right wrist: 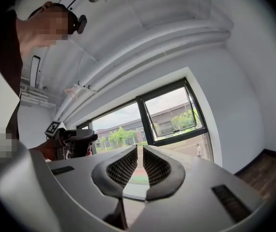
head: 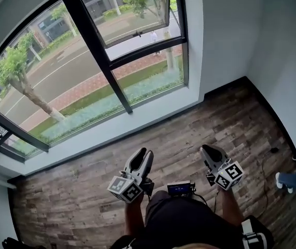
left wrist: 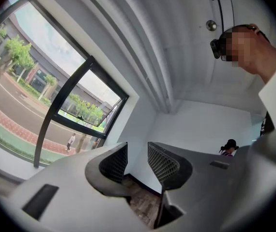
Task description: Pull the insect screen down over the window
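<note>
Window [head: 85, 82] lay upper left of frame, well apart; left gripper [head: 144, 152] was nearer than right gripper [head: 206, 149]. Both jaws stood parted, empty.

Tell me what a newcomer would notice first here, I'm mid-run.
The big black-framed window fills the head view's upper left. Its small upper sash is swung open at the top right, with a street and trees beyond. Below it, the left claw and right claw hang over the wood-plank floor, both open and empty.
</note>
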`<state>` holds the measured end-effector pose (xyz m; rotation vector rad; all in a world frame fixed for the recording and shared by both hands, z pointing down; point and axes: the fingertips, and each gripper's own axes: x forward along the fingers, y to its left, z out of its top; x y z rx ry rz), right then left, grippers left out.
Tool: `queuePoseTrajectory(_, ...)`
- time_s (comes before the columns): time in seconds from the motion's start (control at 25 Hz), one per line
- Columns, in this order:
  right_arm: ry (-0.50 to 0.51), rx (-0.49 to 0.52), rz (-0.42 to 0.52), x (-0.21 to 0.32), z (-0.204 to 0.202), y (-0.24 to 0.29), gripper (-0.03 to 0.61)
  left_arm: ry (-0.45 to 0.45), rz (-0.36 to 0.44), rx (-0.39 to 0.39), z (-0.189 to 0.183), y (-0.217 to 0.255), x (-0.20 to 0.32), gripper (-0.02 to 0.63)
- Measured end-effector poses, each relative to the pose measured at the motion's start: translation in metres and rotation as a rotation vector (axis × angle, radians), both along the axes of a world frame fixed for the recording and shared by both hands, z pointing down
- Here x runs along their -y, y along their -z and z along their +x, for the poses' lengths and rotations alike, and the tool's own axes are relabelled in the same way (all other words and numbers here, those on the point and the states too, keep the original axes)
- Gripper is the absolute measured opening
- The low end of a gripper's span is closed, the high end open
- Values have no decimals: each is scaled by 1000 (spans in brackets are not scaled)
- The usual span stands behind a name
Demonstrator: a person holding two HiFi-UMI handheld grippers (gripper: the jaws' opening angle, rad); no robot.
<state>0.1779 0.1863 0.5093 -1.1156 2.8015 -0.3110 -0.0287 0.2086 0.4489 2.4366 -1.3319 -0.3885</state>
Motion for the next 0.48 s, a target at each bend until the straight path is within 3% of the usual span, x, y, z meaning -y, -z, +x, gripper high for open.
queuePoseTrajectory(0.2, -21, -11, -35, 44, 9, -14, 37, -23, -12, 2, 16, -5, 61, 130)
queuePoseTrajectory(0.48, -111, -54, -52, 133, 30, -26, 37, -114, 39, -64, 26, -13, 170, 130)
